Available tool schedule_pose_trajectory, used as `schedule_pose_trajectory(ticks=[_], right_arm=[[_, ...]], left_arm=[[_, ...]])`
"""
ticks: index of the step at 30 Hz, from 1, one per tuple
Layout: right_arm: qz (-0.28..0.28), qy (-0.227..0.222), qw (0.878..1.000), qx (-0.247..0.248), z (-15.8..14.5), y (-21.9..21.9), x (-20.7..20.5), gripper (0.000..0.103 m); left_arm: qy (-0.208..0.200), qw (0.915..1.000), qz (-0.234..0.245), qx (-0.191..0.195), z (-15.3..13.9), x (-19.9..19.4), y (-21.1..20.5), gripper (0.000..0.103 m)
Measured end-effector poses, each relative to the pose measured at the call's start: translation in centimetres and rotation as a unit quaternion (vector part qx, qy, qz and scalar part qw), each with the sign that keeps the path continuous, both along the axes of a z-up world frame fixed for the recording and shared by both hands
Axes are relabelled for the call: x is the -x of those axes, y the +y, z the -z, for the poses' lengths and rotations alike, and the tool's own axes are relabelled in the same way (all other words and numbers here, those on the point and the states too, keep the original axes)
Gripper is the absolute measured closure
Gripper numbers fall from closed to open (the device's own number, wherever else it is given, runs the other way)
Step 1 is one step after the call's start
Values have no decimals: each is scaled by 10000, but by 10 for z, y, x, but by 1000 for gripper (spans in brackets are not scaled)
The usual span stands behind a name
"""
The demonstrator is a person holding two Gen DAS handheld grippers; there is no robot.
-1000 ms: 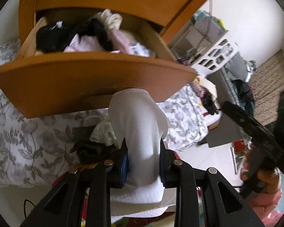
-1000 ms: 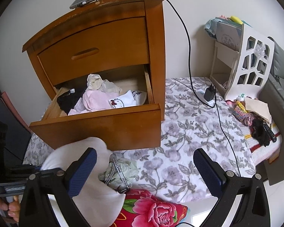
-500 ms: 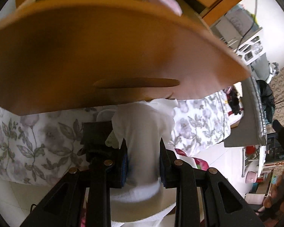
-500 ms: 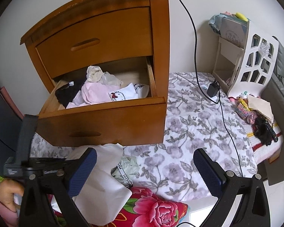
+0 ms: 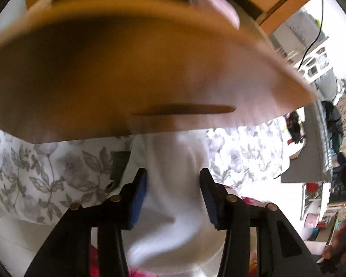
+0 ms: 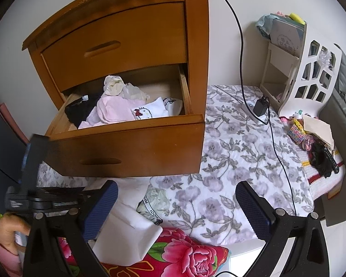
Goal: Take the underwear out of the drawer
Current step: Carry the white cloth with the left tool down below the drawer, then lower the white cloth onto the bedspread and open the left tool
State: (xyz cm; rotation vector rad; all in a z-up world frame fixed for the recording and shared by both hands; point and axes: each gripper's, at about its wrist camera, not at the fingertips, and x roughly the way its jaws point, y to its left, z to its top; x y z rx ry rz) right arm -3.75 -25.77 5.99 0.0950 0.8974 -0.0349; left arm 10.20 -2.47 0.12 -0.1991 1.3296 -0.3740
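The left gripper (image 5: 173, 196) points down at a white garment (image 5: 173, 184) lying between its jaws. The jaws have just been opening, and the blue pads now stand off the cloth on either side: released, with the garment loose between them. Just beyond the jaws the open drawer (image 6: 131, 143) fills the left wrist view as a blurred orange front; underwear is heaped inside it (black, pink and a white piece with a cartoon print (image 6: 147, 112)).

The right gripper (image 6: 175, 205) has its jaws spread wide with nothing between them. Below and ahead of them lies a bedspread (image 6: 237, 166) printed with grey flowers. Near the right gripper's left jaw sit the white garment and a pale green pair with a lettered waistband (image 6: 154, 204), both on the bedspread in front of the drawer. A red flowered cloth (image 6: 184, 254) lies closest to the camera.

The wooden nightstand (image 6: 117, 23) stands against a pale wall, its upper drawer closed. Far right of the jaws a black cable (image 6: 242, 57) runs down to a charger (image 6: 260, 107), beside a white cut-out rack (image 6: 311, 73) and scattered clutter (image 6: 311, 136).
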Motion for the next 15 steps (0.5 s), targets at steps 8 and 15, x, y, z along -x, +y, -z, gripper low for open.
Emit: schedule_pose_trajectory(ticks=[8,15], right_arm=[[-43,-32,10000,20,-4,4,2,0],[-208,-53,9998,31,-8,12,3,0]], left_arm=[[-942,9944,-371,304,-71,21,30,53],[-1723,9819,-756,-220,-109,41,49,37]])
